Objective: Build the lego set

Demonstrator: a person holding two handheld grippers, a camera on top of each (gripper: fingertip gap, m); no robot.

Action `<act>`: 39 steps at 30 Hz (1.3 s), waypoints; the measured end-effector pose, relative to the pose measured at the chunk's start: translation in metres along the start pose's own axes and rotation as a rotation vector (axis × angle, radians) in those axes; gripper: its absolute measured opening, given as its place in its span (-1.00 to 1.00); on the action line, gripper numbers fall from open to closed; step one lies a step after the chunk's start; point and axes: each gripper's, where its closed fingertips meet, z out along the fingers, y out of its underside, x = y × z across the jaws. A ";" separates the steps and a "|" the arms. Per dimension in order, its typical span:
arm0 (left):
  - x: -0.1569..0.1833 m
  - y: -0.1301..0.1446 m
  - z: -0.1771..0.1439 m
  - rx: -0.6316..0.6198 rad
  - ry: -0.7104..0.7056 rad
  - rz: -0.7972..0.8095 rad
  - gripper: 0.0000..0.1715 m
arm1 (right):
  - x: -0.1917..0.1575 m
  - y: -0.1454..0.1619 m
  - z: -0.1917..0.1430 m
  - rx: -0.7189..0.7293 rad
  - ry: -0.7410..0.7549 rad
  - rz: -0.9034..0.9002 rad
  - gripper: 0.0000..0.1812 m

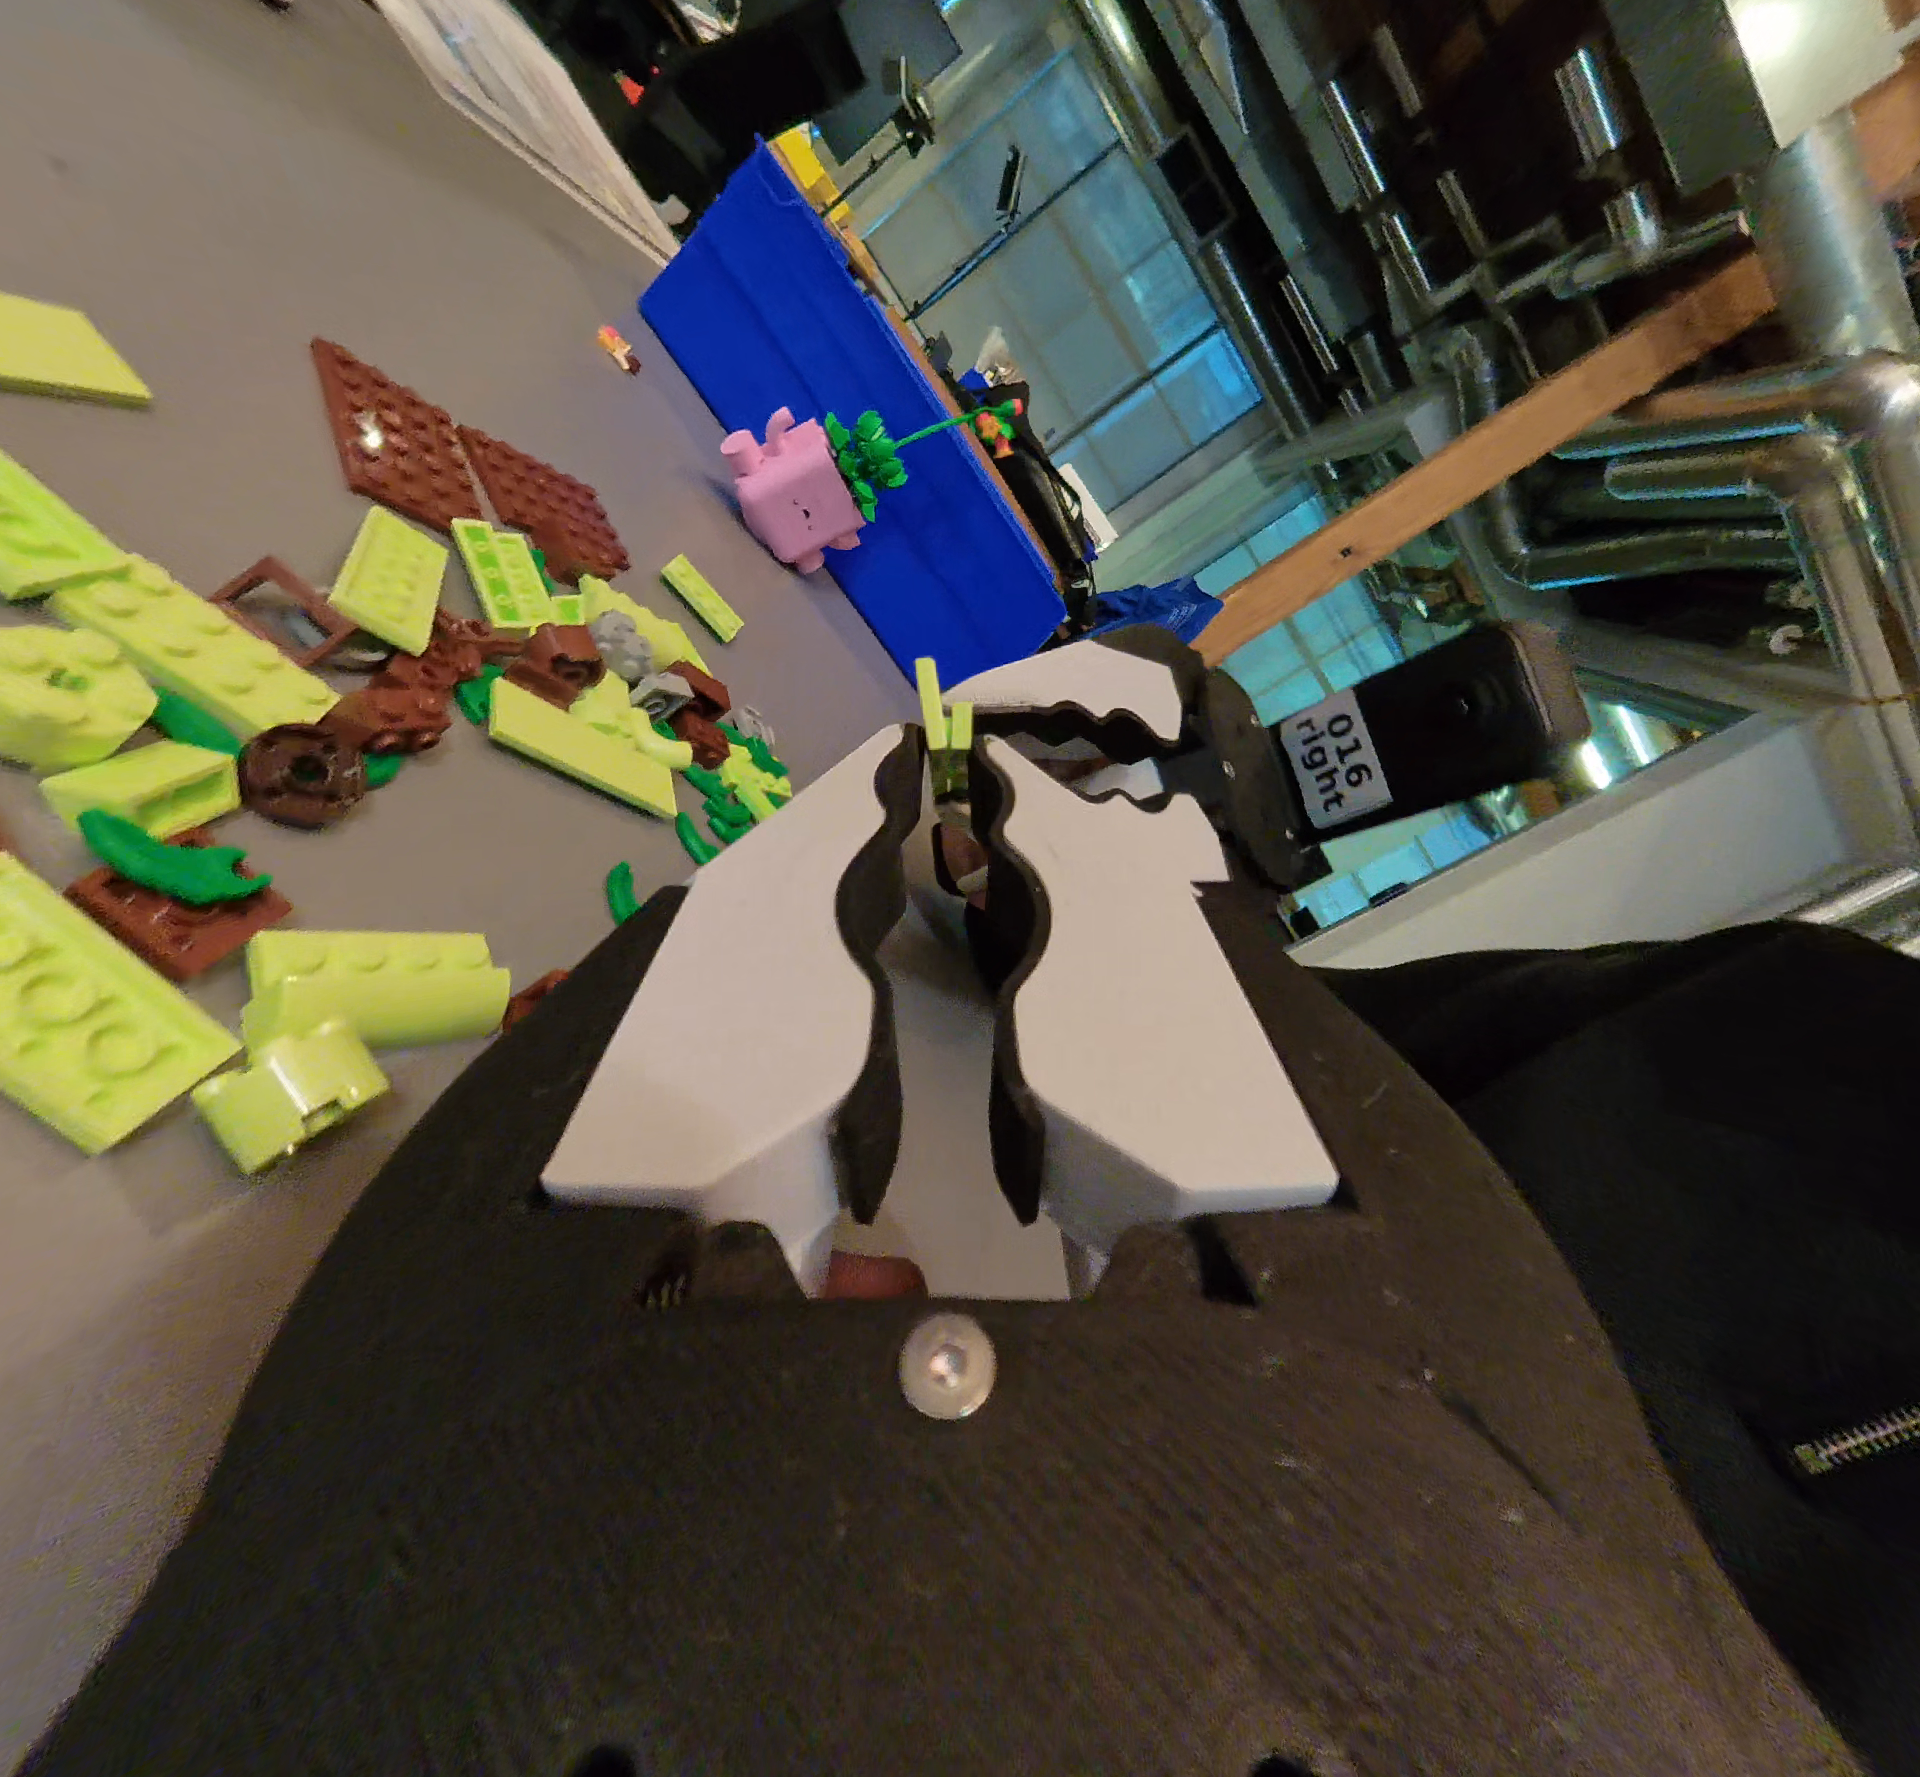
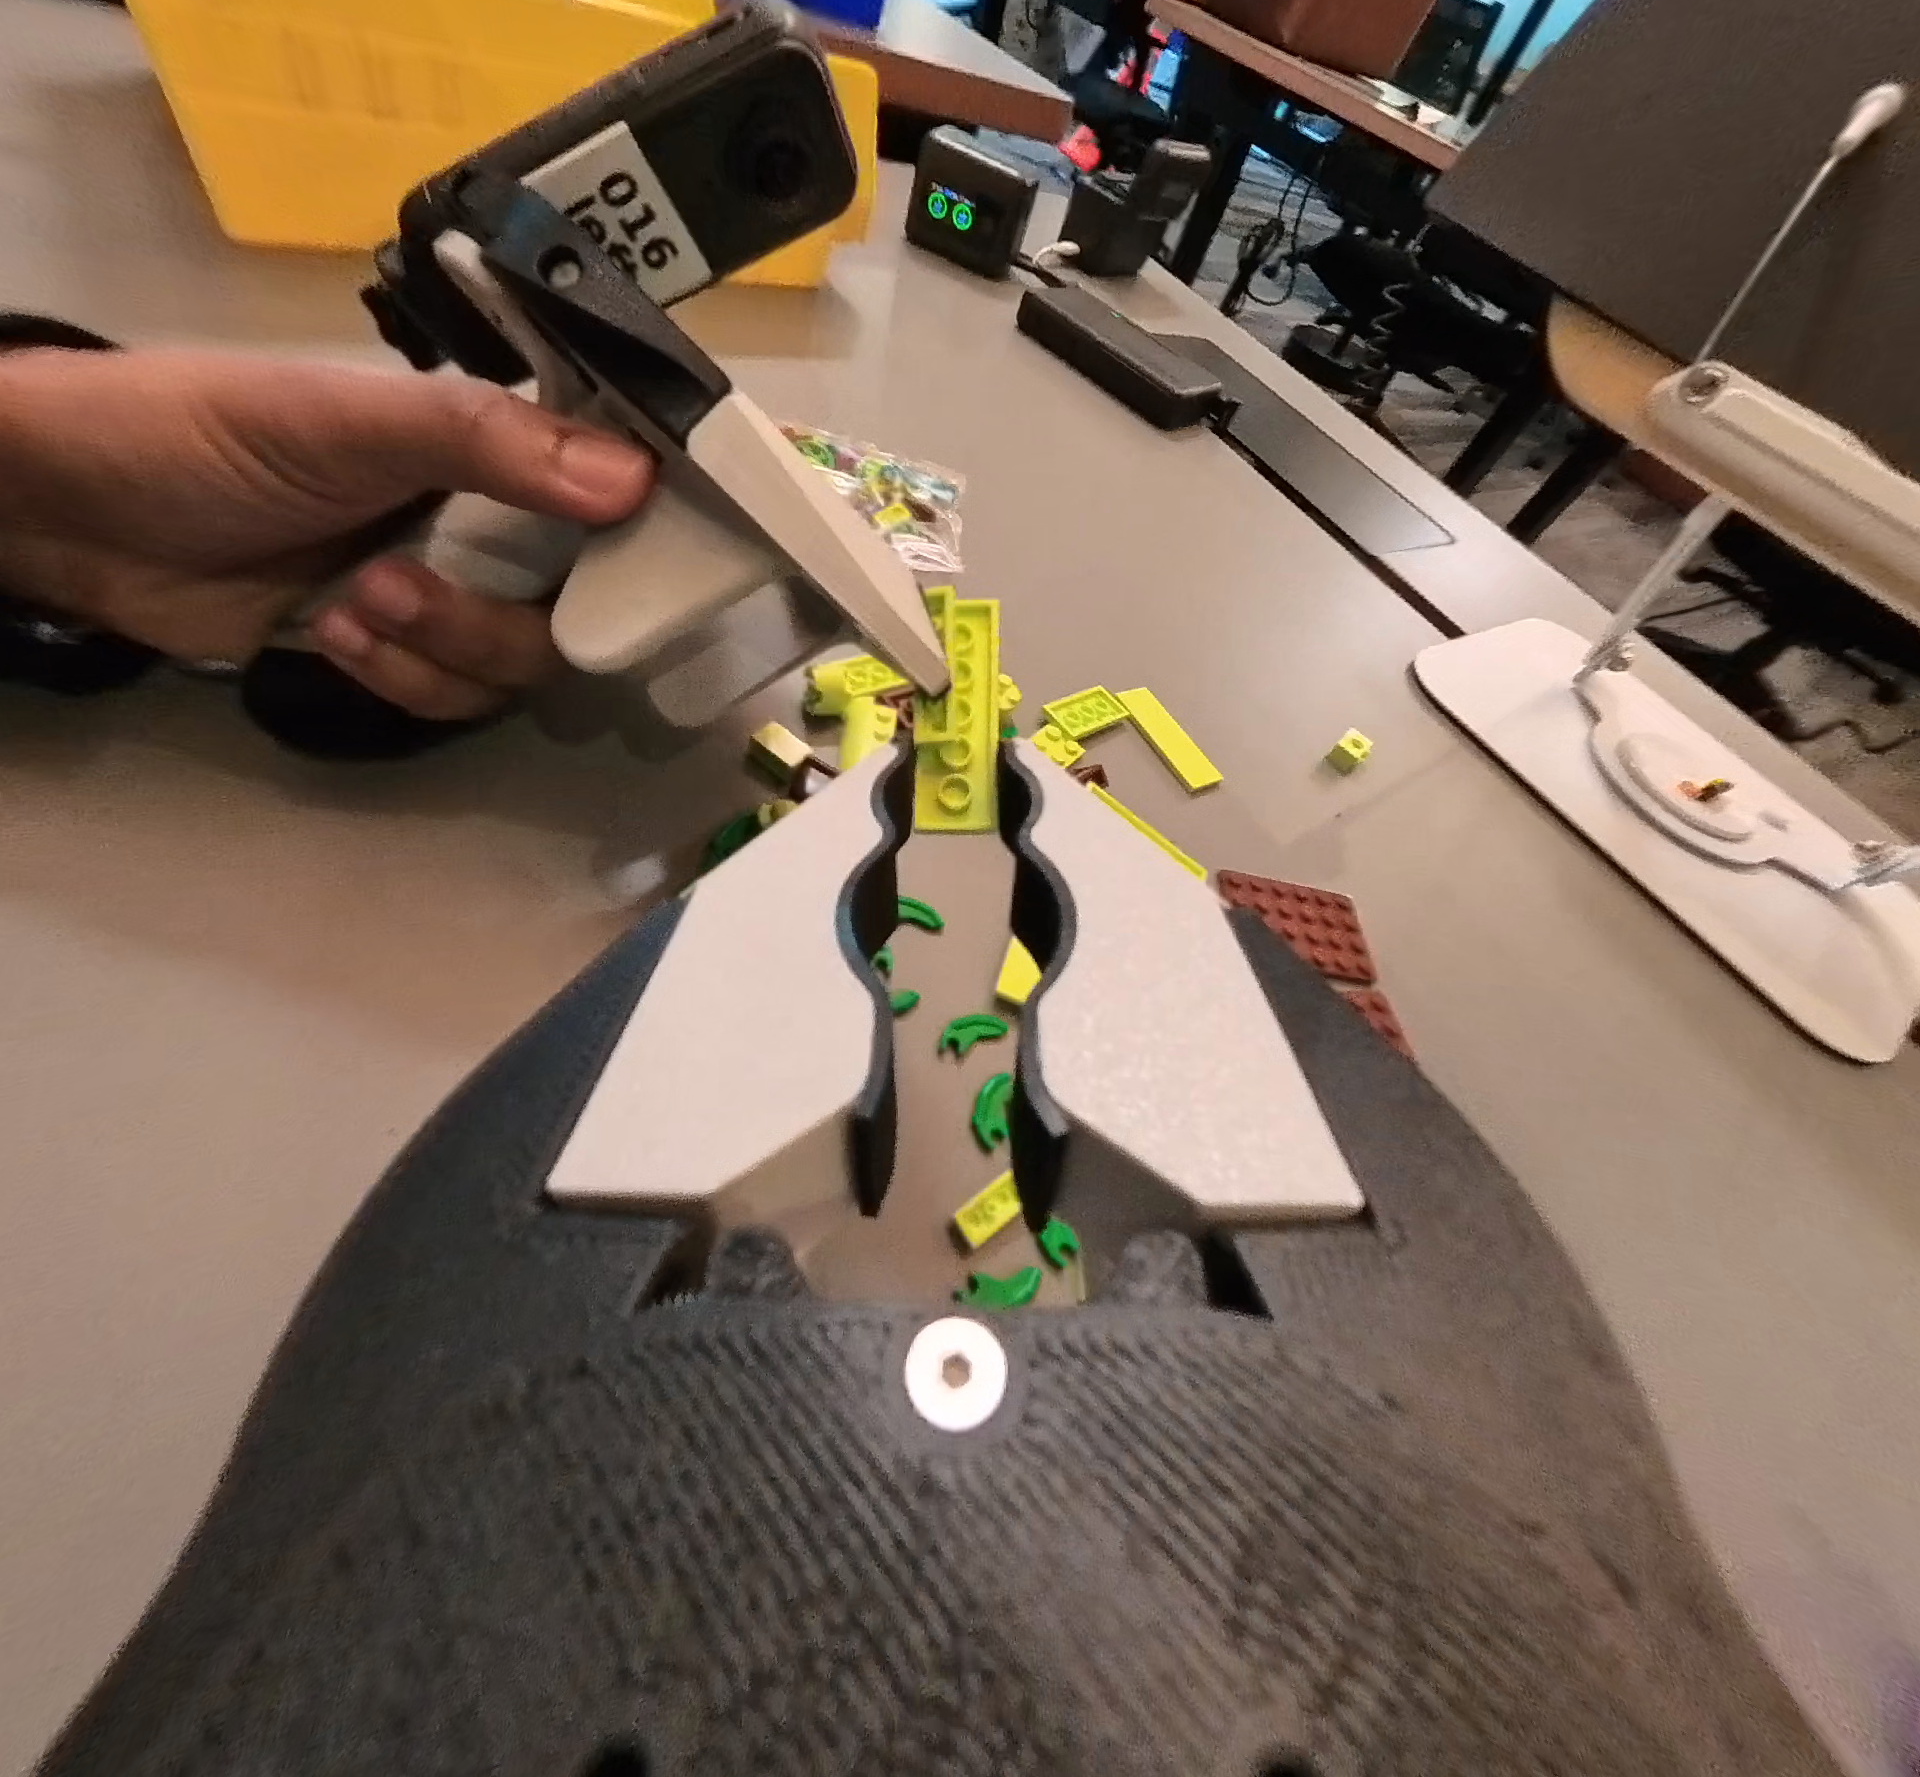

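Observation:
My left gripper (image 1: 948, 753) is shut on a thin lime green plate (image 1: 954, 732), seen edge-on at its fingertips. My right gripper (image 2: 954, 787) is shut on a long lime plate (image 2: 961, 740) with studs facing up, held above the table. In the right wrist view the left gripper (image 2: 928, 680) comes in from the left in a person's hand and its tip meets the lime plates, where a second lime plate (image 2: 940, 615) lies against the first. The right gripper (image 1: 1101, 751) shows in the left wrist view just beyond my left fingertips.
Loose lime, brown and green pieces (image 1: 312, 688) lie on the grey table, with brown plates (image 1: 416, 439), a pink figure with a green plant (image 1: 795, 491) and a blue bin (image 1: 831, 377). A yellow bin (image 2: 364, 65), a bag of pieces (image 2: 883, 501) and a white lamp base (image 2: 1662, 823) stand around. My two grippers' fingertips are within a few centimetres of each other.

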 end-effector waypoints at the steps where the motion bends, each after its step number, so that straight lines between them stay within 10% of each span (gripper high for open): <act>1: 0.002 0.000 0.000 0.001 0.005 0.019 -0.94 | 0.000 -0.001 -0.001 0.019 -0.017 0.029 -0.84; 17: 0.041 0.000 -0.007 0.047 0.190 0.204 -0.94 | -0.008 -0.033 -0.022 0.288 -0.544 0.744 -0.88; 28: 0.008 -0.011 -0.014 0.098 -0.012 0.190 -0.87 | 0.012 -0.009 -0.013 0.163 -0.260 0.479 -0.99; 39: 0.010 -0.008 -0.015 0.089 -0.018 0.220 -0.69 | 0.046 0.027 -0.024 -0.091 0.203 -0.275 -1.00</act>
